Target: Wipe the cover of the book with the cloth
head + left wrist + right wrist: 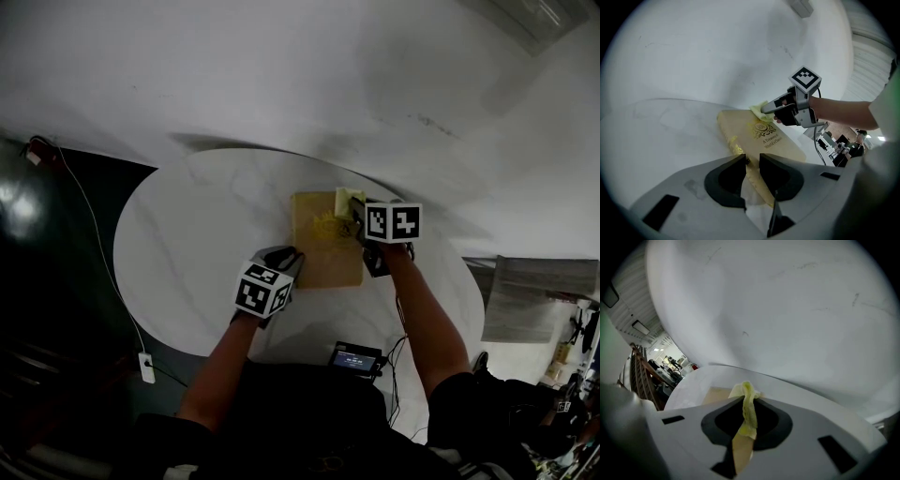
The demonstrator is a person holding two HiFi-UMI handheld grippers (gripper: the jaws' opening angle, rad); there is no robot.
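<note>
A tan book [323, 246] with gold print on its cover lies flat in the middle of the round white table [187, 244]. My left gripper [284, 262] sits at the book's near left corner. In the left gripper view its jaws [753, 161] are closed to a narrow gap on the edge of the book [761, 136]. My right gripper [359, 225] is over the book's far right corner, shut on a yellow cloth [347, 201]. The cloth [747, 408] hangs pinched between the jaws and rests on the cover. The left gripper view shows the cloth [758, 108] under the right gripper [765, 110].
A small device with a lit screen [356, 358] sits at the table's near edge with cables. A white cable runs to a socket [145, 366] on the dark floor at left. A pale wall stands behind the table.
</note>
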